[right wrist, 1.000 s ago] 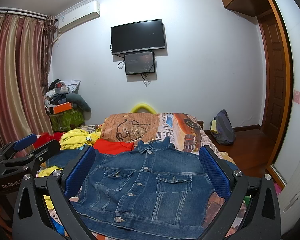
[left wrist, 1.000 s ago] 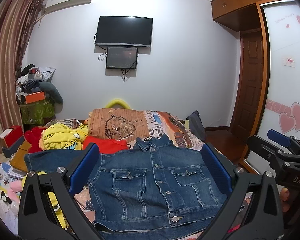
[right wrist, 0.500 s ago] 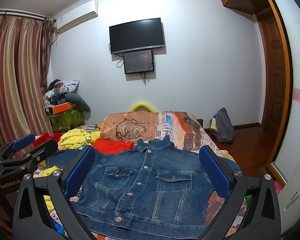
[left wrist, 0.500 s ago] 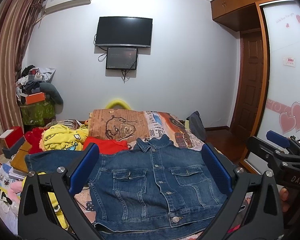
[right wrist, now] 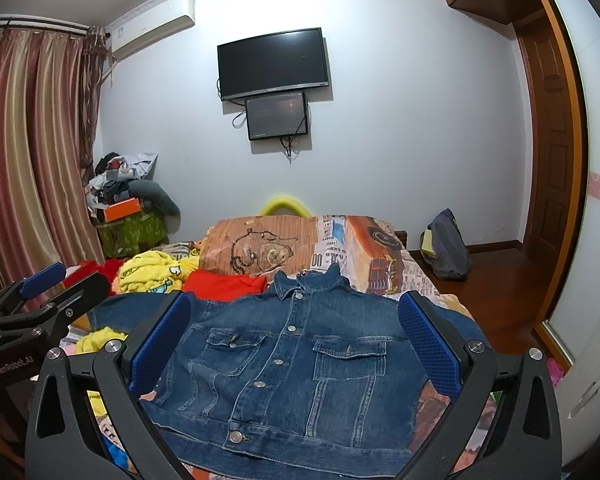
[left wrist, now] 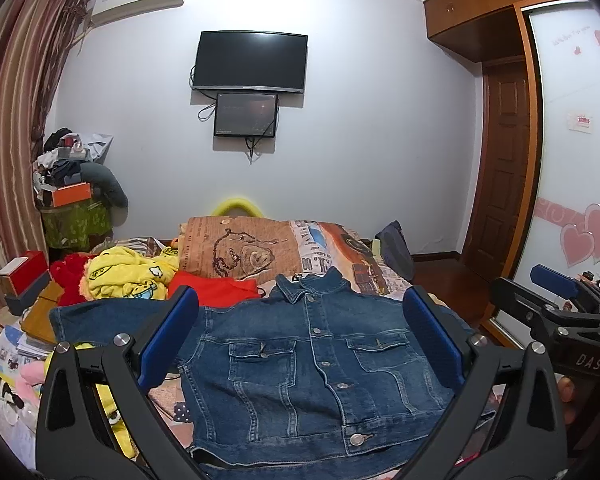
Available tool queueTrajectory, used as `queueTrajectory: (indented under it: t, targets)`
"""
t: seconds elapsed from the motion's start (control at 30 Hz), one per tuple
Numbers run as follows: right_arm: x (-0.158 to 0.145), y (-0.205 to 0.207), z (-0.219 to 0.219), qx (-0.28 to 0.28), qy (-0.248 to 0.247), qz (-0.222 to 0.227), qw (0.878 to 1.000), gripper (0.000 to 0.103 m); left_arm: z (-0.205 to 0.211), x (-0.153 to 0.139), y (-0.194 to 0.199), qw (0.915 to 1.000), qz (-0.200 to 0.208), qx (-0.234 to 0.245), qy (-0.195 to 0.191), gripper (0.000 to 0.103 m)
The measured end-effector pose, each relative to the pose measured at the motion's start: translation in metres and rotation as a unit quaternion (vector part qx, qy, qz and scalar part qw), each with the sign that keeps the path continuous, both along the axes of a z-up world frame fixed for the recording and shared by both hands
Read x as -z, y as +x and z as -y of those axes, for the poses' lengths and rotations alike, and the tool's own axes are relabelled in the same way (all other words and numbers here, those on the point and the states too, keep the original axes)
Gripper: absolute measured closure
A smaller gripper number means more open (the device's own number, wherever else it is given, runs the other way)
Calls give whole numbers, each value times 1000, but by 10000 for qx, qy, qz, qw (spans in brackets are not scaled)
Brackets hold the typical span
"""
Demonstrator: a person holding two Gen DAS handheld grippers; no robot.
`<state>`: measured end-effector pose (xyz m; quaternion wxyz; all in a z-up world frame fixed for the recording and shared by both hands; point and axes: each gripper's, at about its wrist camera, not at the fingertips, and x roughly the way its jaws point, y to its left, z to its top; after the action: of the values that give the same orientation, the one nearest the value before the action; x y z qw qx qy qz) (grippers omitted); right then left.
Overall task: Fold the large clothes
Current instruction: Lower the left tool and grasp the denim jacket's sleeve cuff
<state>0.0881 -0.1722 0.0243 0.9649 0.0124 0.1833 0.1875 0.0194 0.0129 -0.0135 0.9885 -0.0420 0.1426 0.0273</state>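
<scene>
Dark blue denim jacket [left wrist: 320,376] lies flat, buttoned, front up on patterned bed [left wrist: 340,240]. Risk: stiff thick denim springs back, fold slips. Left sleeve overhangs yellow clothes heap [left wrist: 128,268]; may snag. Left gripper [left wrist: 300,344], right gripper [right wrist: 296,344] both spread wide, holding nothing.

Denim jacket [left wrist: 312,364] hem cut off at 6 o'clock; left sleeve partly hidden behind left gripper [left wrist: 300,340] finger. Bed [right wrist: 384,268] mostly covered by clothes.

Home bedroom: bed [left wrist: 340,248], wall TV [left wrist: 251,62], curtains [right wrist: 28,152], wardrobe [left wrist: 572,140].
</scene>
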Motion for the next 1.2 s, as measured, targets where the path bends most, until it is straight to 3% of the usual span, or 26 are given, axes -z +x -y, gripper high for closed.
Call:
queueTrajectory:
  t: [0.3, 0.6, 0.73, 0.97, 1.2]
  targets:
    - [11, 26, -13, -83, -98, -149, 9998, 0, -33, 8, 28, 9993, -167, -338, -39, 0]
    - [35, 86, -36, -140, -312, -516, 9981, 0, -127, 24, 70, 9933, -602, -909, -395, 0]
    - [53, 118, -49, -220, -497, -845, 9949, 0, -179, 39, 91, 9866, -1007, -996, -805, 0]
    - [80, 158, -73, -469, -955, -1332, 9854, 0, -275, 84, 123, 9611, -1748, -1147, -1804, 0]
    - [105, 186, -89, -577, -1328, -1724, 9743, 0, -357, 150, 138, 9204, -2257, -1388, -2874, 3]
